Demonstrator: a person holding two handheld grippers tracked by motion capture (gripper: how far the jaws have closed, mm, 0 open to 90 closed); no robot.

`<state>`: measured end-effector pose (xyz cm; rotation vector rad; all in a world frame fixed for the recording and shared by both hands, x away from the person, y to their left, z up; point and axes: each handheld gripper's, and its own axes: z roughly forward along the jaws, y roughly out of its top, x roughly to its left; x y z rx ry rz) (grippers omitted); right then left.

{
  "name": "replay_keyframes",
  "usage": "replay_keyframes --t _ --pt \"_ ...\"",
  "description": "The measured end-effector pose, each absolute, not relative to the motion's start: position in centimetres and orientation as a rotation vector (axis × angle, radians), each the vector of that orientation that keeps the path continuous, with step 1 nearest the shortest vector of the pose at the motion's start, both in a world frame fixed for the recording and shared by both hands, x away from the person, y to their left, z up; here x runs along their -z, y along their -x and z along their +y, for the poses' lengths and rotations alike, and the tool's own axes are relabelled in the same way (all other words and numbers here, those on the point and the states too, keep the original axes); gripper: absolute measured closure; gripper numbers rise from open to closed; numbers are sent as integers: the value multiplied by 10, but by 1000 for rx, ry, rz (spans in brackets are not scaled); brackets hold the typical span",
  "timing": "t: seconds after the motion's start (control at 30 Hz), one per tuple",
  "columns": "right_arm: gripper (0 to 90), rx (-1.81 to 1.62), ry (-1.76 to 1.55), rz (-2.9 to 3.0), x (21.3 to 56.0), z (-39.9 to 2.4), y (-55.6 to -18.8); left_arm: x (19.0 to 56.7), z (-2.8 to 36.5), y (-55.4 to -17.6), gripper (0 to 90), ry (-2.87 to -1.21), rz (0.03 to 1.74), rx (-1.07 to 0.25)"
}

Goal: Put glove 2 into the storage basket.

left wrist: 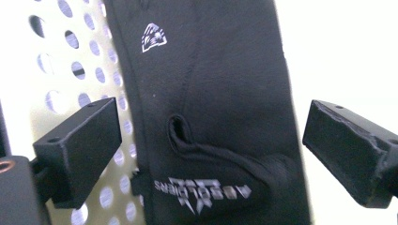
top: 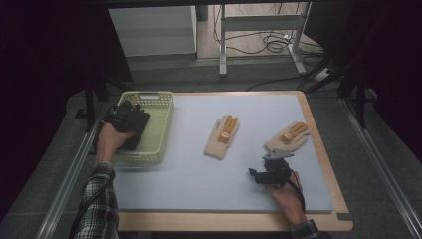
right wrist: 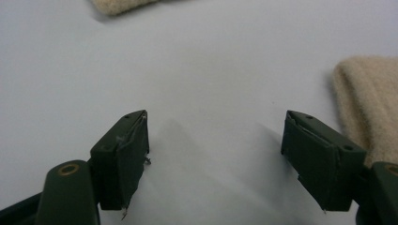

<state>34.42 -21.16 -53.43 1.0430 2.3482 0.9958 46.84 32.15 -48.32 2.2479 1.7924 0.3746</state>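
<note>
My left gripper (top: 130, 119) hangs over the pale green perforated basket (top: 161, 119) at the left edge of the mat. Its jaws (left wrist: 211, 126) stand open on either side of a black glove (left wrist: 225, 84) with white printing, and the pads do not touch it. The glove lies against the basket's holed wall (left wrist: 70, 70). My right gripper (top: 261, 172) rests low over the blue-grey mat, open (right wrist: 216, 126) with nothing between its fingers. A beige glove with orange fingers (top: 288, 138) lies just beyond it, its cuff (right wrist: 371, 103) beside the right jaw.
A second beige glove (top: 222, 135) lies mid-mat, its edge (right wrist: 122, 4) at the top of the right gripper view. The mat (top: 199, 184) sits on a wooden board (top: 224, 221). Table legs and cables stand on the floor beyond.
</note>
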Motion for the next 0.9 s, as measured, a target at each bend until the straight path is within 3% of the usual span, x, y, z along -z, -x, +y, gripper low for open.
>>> replay_keyframes --t 0.3,0.67,0.9 --pt "233 -995 -1043 2348 534 -212 -344 453 321 -441 31 -2060 1561 -382" --pt "230 -993 -1044 2347 534 -212 -344 442 271 -399 13 -2091 1230 -411" --pt "229 -990 -1044 2349 534 -212 -344 440 240 -374 8 -2099 1105 -428"
